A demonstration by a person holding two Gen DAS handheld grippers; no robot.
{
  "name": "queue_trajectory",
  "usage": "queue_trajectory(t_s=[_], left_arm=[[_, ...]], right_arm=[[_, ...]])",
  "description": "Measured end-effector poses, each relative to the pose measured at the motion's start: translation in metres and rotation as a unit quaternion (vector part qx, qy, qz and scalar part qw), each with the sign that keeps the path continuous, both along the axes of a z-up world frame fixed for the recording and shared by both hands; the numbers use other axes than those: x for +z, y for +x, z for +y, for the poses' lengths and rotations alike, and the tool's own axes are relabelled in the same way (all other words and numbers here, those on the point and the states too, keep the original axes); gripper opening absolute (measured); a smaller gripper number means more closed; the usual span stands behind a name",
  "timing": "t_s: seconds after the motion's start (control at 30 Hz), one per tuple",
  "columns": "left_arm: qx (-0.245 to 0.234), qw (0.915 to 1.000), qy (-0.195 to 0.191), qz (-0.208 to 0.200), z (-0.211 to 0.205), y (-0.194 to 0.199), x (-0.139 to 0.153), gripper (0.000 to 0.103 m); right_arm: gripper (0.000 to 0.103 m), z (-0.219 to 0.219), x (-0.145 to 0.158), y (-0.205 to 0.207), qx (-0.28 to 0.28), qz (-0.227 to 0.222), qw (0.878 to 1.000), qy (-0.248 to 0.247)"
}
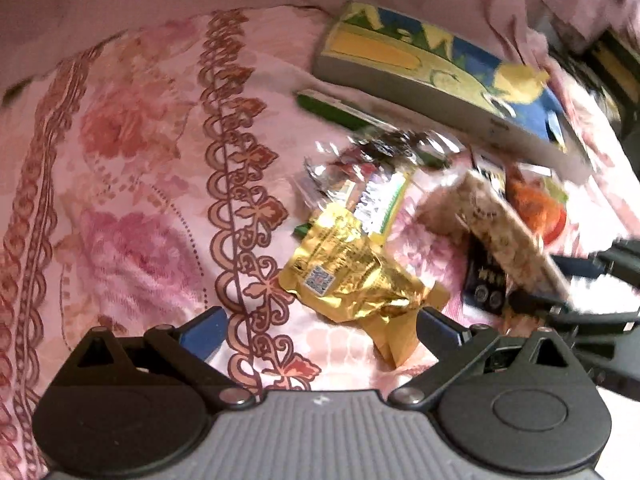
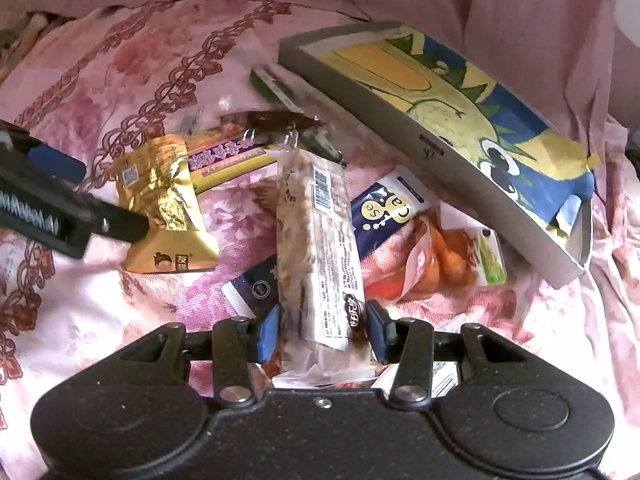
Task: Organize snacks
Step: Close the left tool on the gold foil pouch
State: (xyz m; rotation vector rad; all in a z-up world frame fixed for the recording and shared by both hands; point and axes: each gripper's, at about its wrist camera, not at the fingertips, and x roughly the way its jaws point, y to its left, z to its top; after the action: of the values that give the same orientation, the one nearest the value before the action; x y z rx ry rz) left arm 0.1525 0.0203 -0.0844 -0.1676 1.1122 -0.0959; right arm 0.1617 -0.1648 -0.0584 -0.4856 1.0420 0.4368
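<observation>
On a pink floral bedspread (image 2: 100, 80), snacks lie in a loose heap beside a shallow cartoon-printed box (image 2: 460, 120), seemingly the place they are meant to go.

At far left the left gripper (image 1: 320, 332) hangs with its fingers wide and nothing between them, poised just over a crumpled gold pouch (image 1: 352, 276); in the right wrist view it reaches in from the left edge, and the pouch sits beside a purple-and-yellow bar (image 2: 232, 156). That pouch looks like its next pick.

In the middle, the right gripper (image 2: 322, 332) has its fingers pinched on the near end of a long clear pack (image 2: 316, 224) of pale, nutty pieces, which stands up out of the pile. Gripping the end probably leaves the far end free to go into the box first.

Further right, a dark blue packet (image 2: 384, 208) and an orange bag (image 2: 436, 264) lie against the box's grey side wall (image 2: 392, 120). A green packet (image 2: 276, 88) is tucked under its far corner.

The box rests tilted on the soft bedding, its open face turned up and away, so its near rim is the edge the pack must clear. Open bedspread spreads to the left; the right side is crowded, and the two grippers work close together.
</observation>
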Motion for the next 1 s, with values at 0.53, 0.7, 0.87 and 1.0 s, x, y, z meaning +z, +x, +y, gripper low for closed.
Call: queue_trajectory(t_s=[0.53, 0.7, 0.87, 1.0], left_arm=[[-0.070, 0.9949, 0.065, -0.031, -0.032, 0.006, -0.015, 0.103], [-0.089, 0.9917, 0.082, -0.044, -0.040, 0.008, -0.019, 0.103], [-0.097, 0.9895, 0.093, -0.052, -0.045, 0.009, -0.021, 0.103], [-0.103, 0.9876, 0.103, -0.058, -0.049, 0.009, -0.024, 0.103]], right_arm=[[0.052, -0.003, -0.011, 0.004, -0.003, 0.000, 1.000, 0.029], [0.056, 0.001, -0.013, 0.003, 0.009, -0.008, 1.000, 0.026], [0.057, 0.000, -0.013, 0.006, 0.006, -0.006, 0.999, 0.033], [0.058, 0.000, -0.013, 0.006, 0.008, -0.006, 0.999, 0.034]])
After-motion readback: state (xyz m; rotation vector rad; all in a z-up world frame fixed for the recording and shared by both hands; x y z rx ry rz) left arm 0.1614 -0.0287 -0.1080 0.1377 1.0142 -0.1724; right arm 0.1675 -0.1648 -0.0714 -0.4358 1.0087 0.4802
